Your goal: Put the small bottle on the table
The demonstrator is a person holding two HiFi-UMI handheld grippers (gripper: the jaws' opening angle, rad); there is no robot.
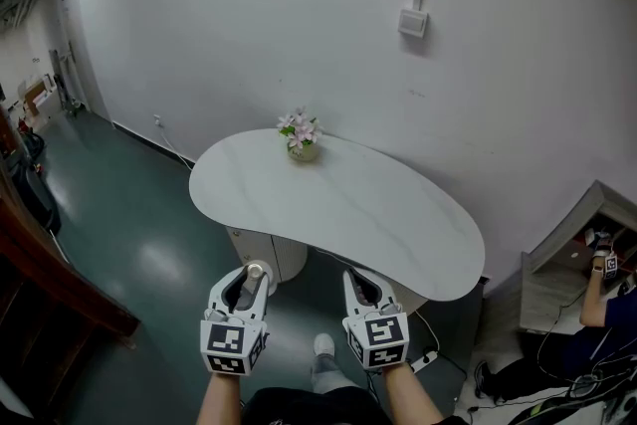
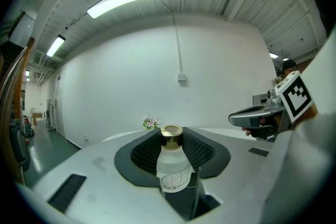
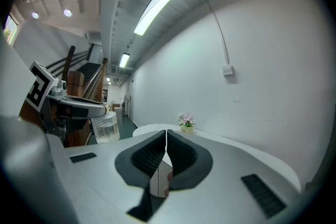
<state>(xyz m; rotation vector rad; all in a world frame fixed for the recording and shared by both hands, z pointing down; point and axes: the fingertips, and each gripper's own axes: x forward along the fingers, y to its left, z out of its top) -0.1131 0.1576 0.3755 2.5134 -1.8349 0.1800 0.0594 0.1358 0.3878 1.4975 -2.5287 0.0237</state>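
Gold-capped bottle sat gripped in the jaws of the left gripper, short of the white desk; the right gripper was closed on nothing. Placement remained undone.

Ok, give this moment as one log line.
left gripper: shut on small bottle | right gripper: shut | table: flower pot, no bottle yet
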